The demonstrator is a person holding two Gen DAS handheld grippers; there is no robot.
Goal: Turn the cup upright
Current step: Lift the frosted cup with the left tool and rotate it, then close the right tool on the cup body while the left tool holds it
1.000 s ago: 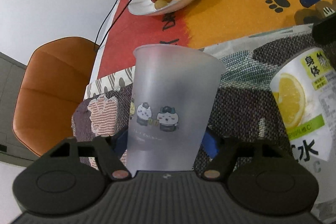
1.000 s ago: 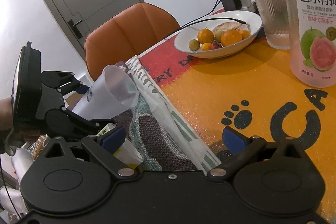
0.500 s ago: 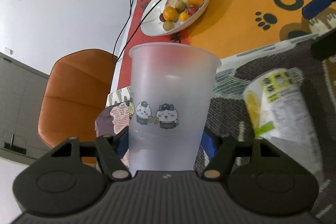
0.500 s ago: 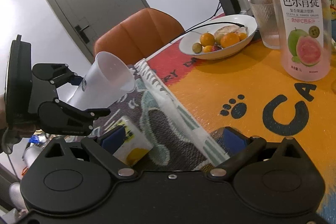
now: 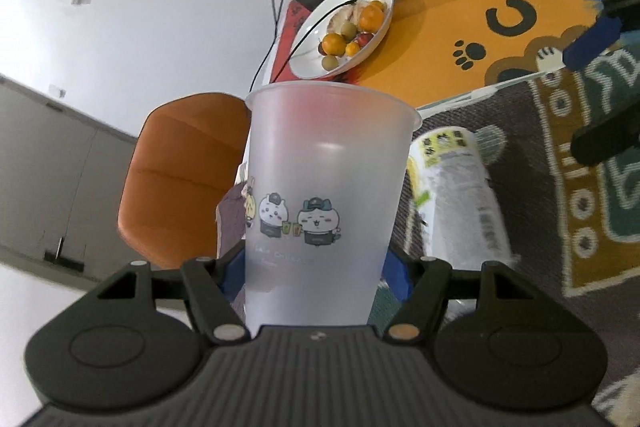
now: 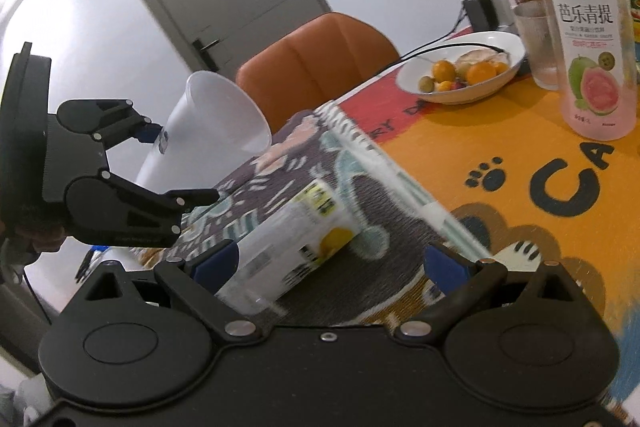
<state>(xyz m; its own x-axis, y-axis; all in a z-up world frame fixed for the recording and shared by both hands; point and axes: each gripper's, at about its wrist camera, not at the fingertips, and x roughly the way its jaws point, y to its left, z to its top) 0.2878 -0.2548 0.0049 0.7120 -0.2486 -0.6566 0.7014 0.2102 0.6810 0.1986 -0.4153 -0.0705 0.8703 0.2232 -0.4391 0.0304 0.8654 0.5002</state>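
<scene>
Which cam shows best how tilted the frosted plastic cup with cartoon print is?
Right wrist: it shows the frosted plastic cup side-on in the left gripper, mouth tipped up toward the table, off the mat. Left wrist shows only its printed wall head-on, so tilt is unreadable.

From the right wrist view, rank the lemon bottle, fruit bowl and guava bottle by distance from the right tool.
1. Lemon bottle: lying on the mat, its near end between the right tool fingers, towards the left one.
2. Guava bottle: upright, far right.
3. Fruit bowl: farthest back, beside the chair.

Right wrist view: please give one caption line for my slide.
Left hand-held gripper holds frosted plastic cup tilted above the patterned mat.
</scene>
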